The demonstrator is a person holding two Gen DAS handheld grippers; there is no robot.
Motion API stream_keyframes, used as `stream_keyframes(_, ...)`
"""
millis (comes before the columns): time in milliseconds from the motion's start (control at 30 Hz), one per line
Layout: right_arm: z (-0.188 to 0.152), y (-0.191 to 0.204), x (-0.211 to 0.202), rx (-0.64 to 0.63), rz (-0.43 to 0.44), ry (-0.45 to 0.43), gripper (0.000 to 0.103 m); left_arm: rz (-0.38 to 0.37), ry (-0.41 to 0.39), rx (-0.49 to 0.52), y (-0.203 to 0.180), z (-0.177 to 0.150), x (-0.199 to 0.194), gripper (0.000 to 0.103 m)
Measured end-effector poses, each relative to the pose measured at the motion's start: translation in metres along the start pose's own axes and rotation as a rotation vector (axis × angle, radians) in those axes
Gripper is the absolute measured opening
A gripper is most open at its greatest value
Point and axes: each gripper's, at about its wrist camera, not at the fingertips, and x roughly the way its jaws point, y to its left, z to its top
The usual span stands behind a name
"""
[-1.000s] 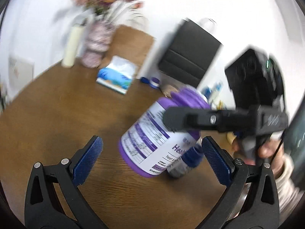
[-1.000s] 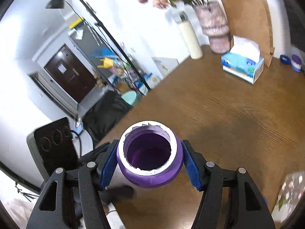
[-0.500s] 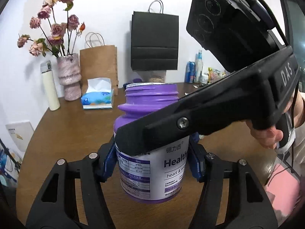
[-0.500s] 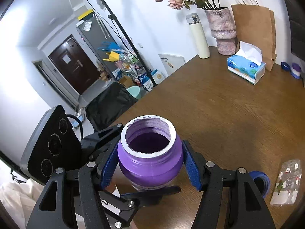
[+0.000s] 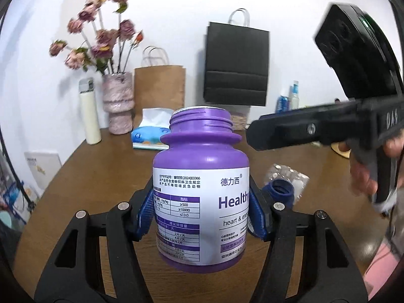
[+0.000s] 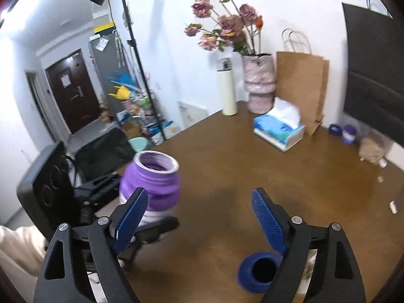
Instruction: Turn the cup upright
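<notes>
Showing only from the right wrist: right gripper [image 6: 199, 217] jaws apart, left gripper [image 5: 201, 212] jaws clamped on upright purple bottle [image 5: 201, 189].

Home: flower vase [image 5: 117, 103], front door [image 6: 73, 91].

My left gripper's [image 5: 200, 221] blue pads [image 5: 146, 214] are partly hidden behind the purple bottle [image 5: 202, 202], which also covers the table [image 5: 101, 166] beneath it. Its label wraps out of sight at the right. My hand [image 5: 363, 176] on the right gripper [image 6: 199, 219] is motion-blurred and cut by the frame edge. In the right wrist view the bottle is blurred and the near blue cap [image 6: 260, 272] is partly hidden behind a finger. Small far-right items [image 6: 351, 132] are too indistinct to identify.
</notes>
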Motion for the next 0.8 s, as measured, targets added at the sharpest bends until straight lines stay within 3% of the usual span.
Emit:
stream_keyframes(267, -0.002, -0.013, 0.019, -0.024, -0.019, -0.191, 0.089, 0.066, -0.001, -0.065, 0.003, -0.015, 0.018, 0.059)
stream_keyframes(467, -0.011, -0.027, 0.037, 0.006, -0.021, -0.175, 0.089, 0.092, 0.014, -0.053, -0.001, -0.026, 0.02, 0.059)
stream_keyframes(633, -0.035, -0.025, 0.011, 0.003, -0.063, -0.206, 0.089, 0.077, 0.005, -0.051, -0.007, -0.03, 0.016, 0.059)
stream_keyframes(800, -0.06, -0.028, -0.002, 0.027, -0.083, -0.182, 0.089, 0.054, 0.031, -0.029, -0.025, -0.043, 0.017, 0.059)
